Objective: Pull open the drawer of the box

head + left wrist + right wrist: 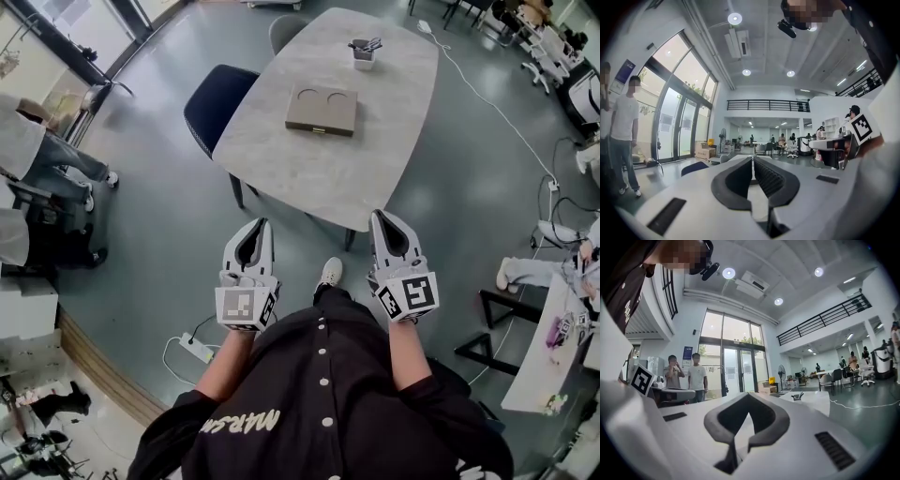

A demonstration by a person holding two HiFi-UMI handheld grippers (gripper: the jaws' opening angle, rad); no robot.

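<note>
The box (322,109) is flat and brown, with two round hollows in its top, and lies in the middle of the pale table (309,173). Its drawer front (319,127) faces me and sits flush with the box. Both grippers are held close to my body, well short of the table's near edge and pointing up and away. My left gripper (258,223) (753,158) has its tips together with nothing between them. My right gripper (382,216) (749,395) is likewise shut and empty. The box does not show in either gripper view.
A small pen holder (364,52) (799,396) stands at the table's far end. A dark chair (217,108) is at the table's left and a grey one (286,28) behind it. A power strip (195,349) and a cable (487,98) lie on the floor. People stand at the left (697,376).
</note>
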